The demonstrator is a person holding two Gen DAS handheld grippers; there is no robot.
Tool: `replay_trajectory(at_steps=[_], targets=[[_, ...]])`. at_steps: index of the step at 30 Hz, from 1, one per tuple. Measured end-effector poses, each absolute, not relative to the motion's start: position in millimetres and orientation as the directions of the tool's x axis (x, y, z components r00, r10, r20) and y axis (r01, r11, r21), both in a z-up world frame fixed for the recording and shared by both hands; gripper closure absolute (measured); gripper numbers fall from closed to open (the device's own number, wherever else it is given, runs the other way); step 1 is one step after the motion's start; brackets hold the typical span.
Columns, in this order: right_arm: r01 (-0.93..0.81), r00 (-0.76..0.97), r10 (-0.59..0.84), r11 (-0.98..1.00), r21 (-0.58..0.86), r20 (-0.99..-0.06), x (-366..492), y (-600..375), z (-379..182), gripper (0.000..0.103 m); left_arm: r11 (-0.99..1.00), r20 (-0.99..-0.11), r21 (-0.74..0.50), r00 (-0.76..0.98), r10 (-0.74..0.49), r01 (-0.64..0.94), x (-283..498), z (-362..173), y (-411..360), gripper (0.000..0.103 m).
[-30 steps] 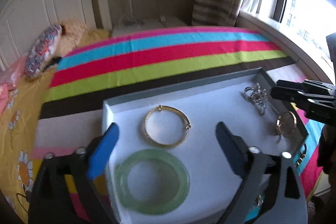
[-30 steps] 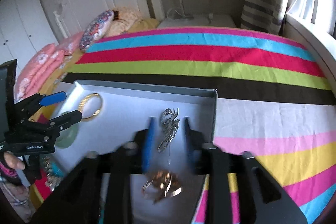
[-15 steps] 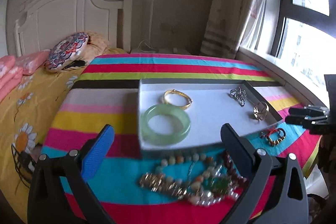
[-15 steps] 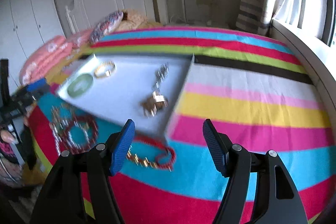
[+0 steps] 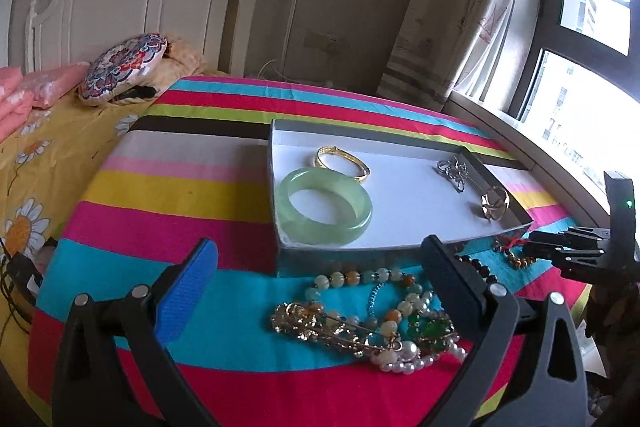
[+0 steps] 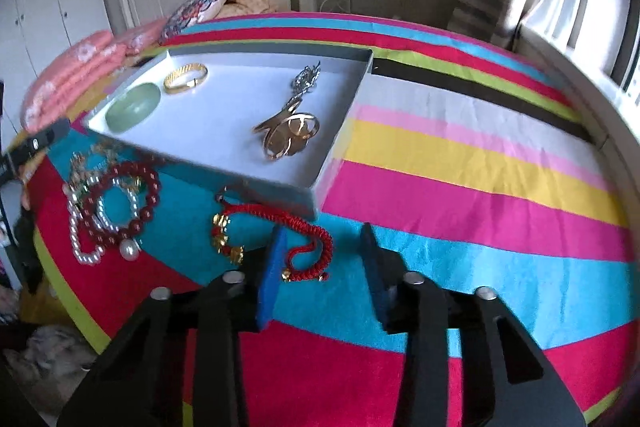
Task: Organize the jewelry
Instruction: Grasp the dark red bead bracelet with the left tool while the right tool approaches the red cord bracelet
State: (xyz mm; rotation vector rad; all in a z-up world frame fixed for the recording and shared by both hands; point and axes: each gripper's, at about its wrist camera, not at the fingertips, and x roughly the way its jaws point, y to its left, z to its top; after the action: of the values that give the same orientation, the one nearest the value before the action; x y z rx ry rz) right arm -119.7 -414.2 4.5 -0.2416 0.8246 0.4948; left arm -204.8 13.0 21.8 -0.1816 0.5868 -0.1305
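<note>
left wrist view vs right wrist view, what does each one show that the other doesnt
Only the left wrist view shows the open left gripper, the window and the mixed bead heap up close. Only the right wrist view shows the wardrobe and the red cord bracelet lying partly between the closing jaws of the right gripper; the pads do not press on it yet. Both show the tray holding the jade bangle, gold bangle, silver brooch and gold brooch, plus the striped blanket.

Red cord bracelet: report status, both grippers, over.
Left gripper open, over bead pile. Right gripper closing, red cord bracelet between jaws, not pinched. Bracelet on bedspread, outside tray. Nothing blocking.
</note>
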Motion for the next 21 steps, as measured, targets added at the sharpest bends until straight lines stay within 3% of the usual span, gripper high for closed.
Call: replay_trajectory(at_steps=[2, 3, 12, 19, 20, 21], targets=[[-0.524, 0.589, 0.328, 0.85, -0.04, -0.738, -127, -411, 3, 0.092, 0.976, -0.539, -0.206, 0.824, -0.174, 0.072, -204, 21, 12, 0.003], [-0.53, 0.595, 0.329, 0.846, -0.05, -0.734, -130, -410, 2, 0.093, 0.976, -0.539, -0.206, 0.824, -0.174, 0.072, -204, 21, 12, 0.003], [-0.515, 0.637, 0.339, 0.856, -0.055, -0.692, -152, -416, -1, 0.096, 0.986, -0.544, -0.14, 0.826, -0.149, 0.086, -210, 24, -1, 0.003], [-0.506, 0.643, 0.36, 0.862, -0.022, -0.676, -152, -423, 2, 0.096, 0.966, -0.592, -0.031, 0.774, -0.224, 0.256, -224, 23, -65, 0.003], [-0.509, 0.643, 0.361, 0.86, -0.025, -0.675, -153, -423, 2, 0.096, 0.96, -0.601, -0.01, 0.766, -0.228, 0.278, -224, 22, -75, 0.009], [-0.512, 0.646, 0.36, 0.858, -0.031, -0.673, -154, -422, 2, 0.096, 0.957, -0.611, 0.0, 0.758, -0.229, 0.29, -222, 21, -82, 0.023]])
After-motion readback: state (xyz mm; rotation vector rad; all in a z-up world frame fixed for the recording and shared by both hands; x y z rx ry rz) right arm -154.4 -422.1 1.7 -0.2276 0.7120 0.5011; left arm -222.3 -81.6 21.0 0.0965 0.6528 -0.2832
